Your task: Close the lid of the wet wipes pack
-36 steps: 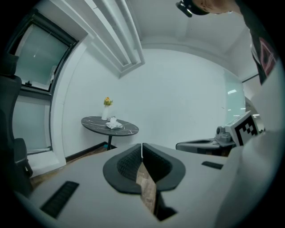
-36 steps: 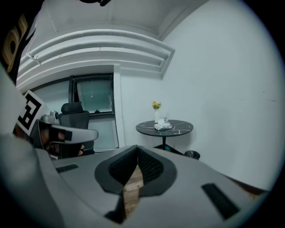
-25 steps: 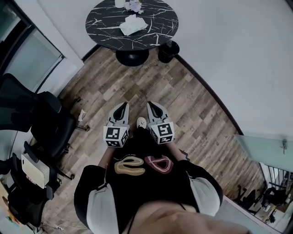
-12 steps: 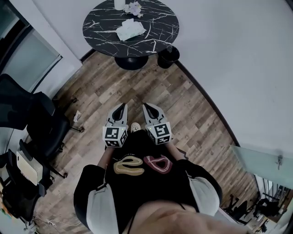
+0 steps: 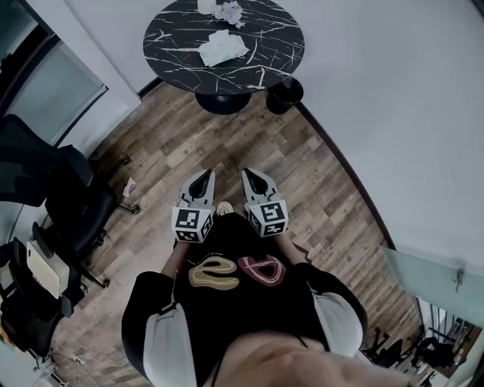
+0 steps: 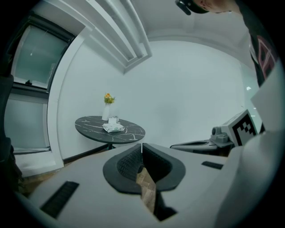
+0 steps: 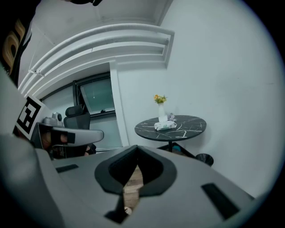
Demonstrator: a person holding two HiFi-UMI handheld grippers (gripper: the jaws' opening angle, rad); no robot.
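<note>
The wet wipes pack (image 5: 223, 47) lies on a round black marble table (image 5: 257, 64) far ahead; it also shows small in the left gripper view (image 6: 113, 128) and the right gripper view (image 7: 165, 125). Whether its lid stands up I cannot tell at this distance. My left gripper (image 5: 202, 179) and right gripper (image 5: 252, 177) are held side by side near my waist, well short of the table, both pointing toward it. The jaw tips of each meet, with nothing between them. In its own view the left gripper (image 6: 142, 144) is shut, and so is the right gripper (image 7: 136, 147).
A white vase with flowers (image 5: 228, 10) stands at the table's back. A small black bin (image 5: 286, 94) sits on the wooden floor by the table's base. Black office chairs (image 5: 72, 200) stand at the left, next to a glass partition (image 5: 57, 94). A white wall runs along the right.
The table and chairs have shifted slightly in the head view as the person walks. Both grippers keep their place side by side in front of the body, still shut.
</note>
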